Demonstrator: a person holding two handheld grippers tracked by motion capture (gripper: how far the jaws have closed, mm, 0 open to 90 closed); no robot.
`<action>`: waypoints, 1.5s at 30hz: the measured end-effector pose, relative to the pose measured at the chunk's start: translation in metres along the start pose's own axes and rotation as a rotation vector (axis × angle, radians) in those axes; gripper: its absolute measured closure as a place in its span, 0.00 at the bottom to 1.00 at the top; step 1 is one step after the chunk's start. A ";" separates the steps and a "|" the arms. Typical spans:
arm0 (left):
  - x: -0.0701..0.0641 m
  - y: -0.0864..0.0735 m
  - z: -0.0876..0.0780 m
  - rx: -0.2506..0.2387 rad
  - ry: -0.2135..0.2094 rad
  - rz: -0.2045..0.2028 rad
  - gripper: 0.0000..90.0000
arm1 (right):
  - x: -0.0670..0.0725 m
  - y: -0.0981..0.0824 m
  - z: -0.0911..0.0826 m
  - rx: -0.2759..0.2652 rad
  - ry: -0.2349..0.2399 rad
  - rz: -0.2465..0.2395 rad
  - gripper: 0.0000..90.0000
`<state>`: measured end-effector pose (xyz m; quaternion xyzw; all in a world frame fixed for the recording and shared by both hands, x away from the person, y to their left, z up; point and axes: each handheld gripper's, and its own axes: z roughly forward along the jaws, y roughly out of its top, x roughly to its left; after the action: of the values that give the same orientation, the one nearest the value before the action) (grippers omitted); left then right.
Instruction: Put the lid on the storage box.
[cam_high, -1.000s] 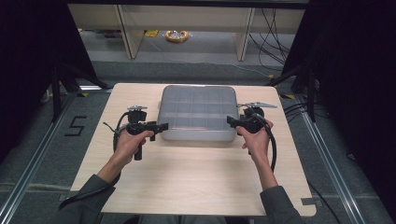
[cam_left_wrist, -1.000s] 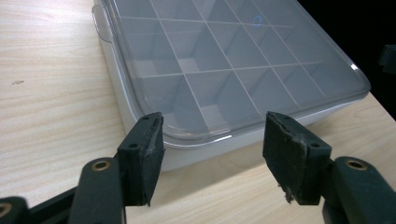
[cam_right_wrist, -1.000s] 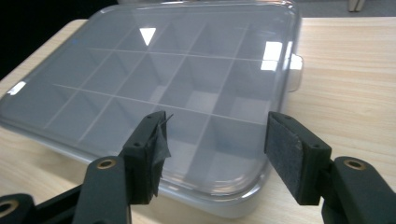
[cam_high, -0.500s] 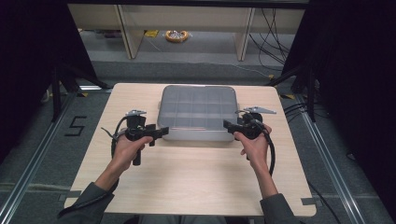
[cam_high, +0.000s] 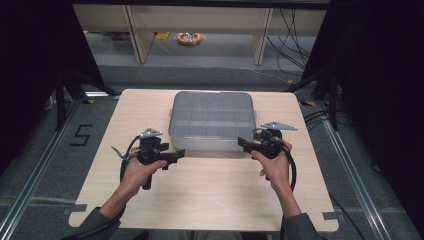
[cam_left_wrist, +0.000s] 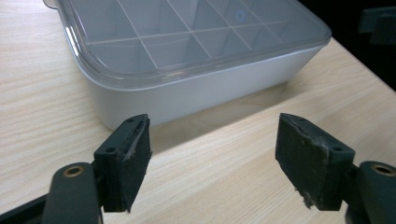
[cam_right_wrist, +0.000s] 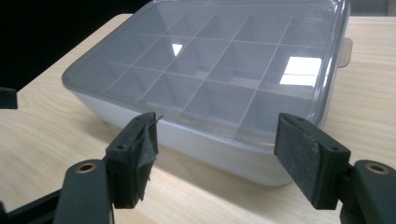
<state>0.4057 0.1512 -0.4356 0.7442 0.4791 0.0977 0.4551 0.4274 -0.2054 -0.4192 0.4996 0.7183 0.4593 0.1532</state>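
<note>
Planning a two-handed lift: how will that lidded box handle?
The box looks rigid plastic, so probably stiff. Its compartments appear empty, so likely light. Low and wide, it should slide, not tip. The smooth walls may slip between pads.

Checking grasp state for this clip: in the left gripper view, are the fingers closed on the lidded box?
No. The left gripper has its fingers spread apart over bare table, short of the box.

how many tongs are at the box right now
2. The left tongs sit off the near left corner of the lidded box; the right tongs off its near right corner. Both are open and apart from it.
</note>
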 end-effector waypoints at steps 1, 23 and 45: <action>-0.003 -0.003 0.000 -0.002 -0.014 -0.001 0.26 | 0.002 -0.001 -0.001 -0.004 0.011 -0.007 0.34; -0.025 -0.049 -0.001 0.024 -0.108 0.079 0.22 | 0.024 -0.030 -0.013 0.059 0.055 -0.084 0.31; -0.033 -0.094 -0.014 0.052 -0.101 0.142 0.22 | 0.030 -0.079 -0.030 0.100 0.114 -0.117 0.30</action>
<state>0.3216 0.1448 -0.4900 0.7918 0.4040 0.0795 0.4511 0.3480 -0.2010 -0.4606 0.4368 0.7758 0.4410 0.1134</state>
